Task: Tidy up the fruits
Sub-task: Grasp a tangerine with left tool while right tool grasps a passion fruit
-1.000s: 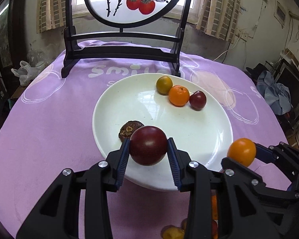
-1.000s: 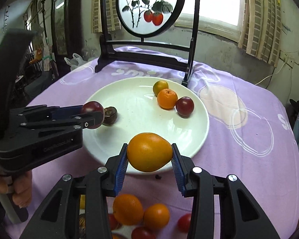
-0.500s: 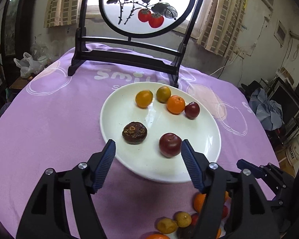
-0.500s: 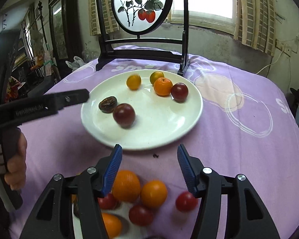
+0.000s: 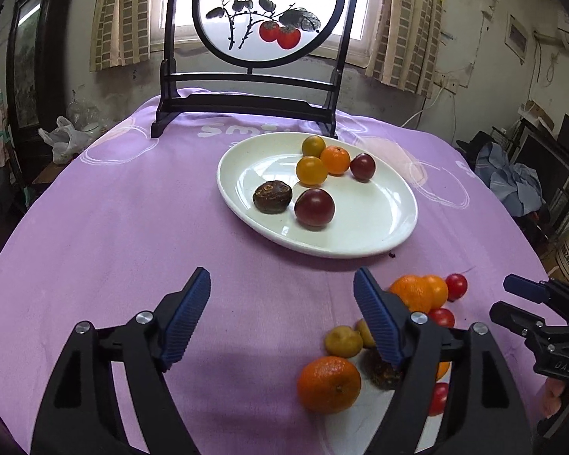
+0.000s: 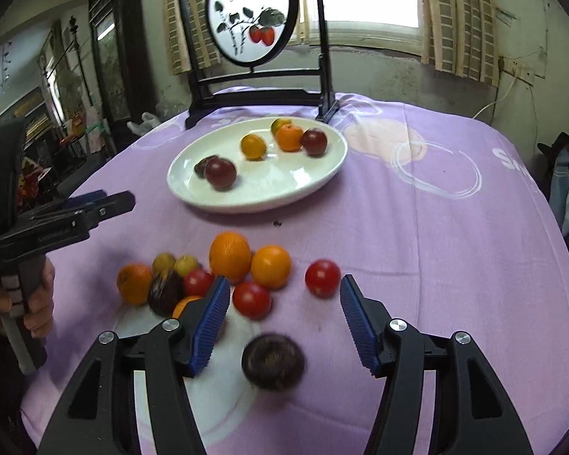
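A white plate (image 5: 360,235) (image 6: 284,193) on the purple cloth holds several fruits: a dark red tomato (image 5: 314,207) (image 6: 220,173), a brown wrinkled fruit (image 5: 272,197), a yellow-orange fruit (image 5: 311,170) (image 6: 253,146), an orange (image 5: 335,159) and others. A pile of loose fruit (image 5: 413,295) (image 6: 229,256) lies on the cloth near the front, with a dark fruit (image 6: 272,362) apart from it. My left gripper (image 5: 280,318) is open and empty, hovering left of the pile. My right gripper (image 6: 284,320) is open and empty above the pile.
A black wooden stand with a round painted screen (image 5: 268,11) (image 6: 251,15) stands behind the plate. The round table drops off at its edges. Clutter and furniture lie beyond at both sides.
Both grippers opened, leaving the dark red tomato and the yellow-orange fruit on the plate, then drew back toward the loose pile at the front.
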Demonstrator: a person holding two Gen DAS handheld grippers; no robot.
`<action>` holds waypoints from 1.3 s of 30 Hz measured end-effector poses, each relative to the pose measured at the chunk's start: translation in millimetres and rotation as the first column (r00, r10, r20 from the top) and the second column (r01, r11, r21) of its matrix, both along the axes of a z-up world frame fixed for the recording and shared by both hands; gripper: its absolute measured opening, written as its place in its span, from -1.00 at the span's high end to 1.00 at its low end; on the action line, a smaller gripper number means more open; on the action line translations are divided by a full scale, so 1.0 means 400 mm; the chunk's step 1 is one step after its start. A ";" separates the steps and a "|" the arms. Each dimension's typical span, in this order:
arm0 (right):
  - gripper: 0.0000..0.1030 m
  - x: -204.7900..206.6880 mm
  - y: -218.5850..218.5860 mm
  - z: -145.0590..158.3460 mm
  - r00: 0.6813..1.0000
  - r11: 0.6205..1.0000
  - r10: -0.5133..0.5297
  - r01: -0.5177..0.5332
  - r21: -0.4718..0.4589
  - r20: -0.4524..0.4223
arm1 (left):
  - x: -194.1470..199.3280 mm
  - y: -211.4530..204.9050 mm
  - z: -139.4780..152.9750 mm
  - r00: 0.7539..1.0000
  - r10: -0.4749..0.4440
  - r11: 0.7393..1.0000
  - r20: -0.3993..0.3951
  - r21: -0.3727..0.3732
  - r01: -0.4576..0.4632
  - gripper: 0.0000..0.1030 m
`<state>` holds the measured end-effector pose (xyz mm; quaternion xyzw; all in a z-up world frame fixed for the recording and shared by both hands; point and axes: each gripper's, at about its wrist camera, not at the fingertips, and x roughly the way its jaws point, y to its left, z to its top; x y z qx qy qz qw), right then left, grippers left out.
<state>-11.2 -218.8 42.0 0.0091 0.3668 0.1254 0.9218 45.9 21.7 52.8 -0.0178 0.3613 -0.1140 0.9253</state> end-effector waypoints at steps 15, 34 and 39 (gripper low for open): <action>-0.19 -0.024 0.059 -0.118 0.987 0.990 0.065 -0.082 -0.114 -0.144 | -0.026 0.005 -0.032 0.999 -0.038 0.999 -0.036 0.016 0.038 -0.52; 0.17 -0.016 0.049 -0.116 0.993 0.992 0.006 -0.021 -0.125 -0.119 | -0.072 -0.063 -0.082 0.980 -0.165 0.976 -0.109 0.124 0.178 -0.64; 0.17 -0.017 0.049 -0.116 0.993 0.991 0.008 -0.023 -0.128 -0.116 | -0.083 -0.083 -0.101 0.976 -0.186 0.964 -0.111 0.174 0.203 -0.58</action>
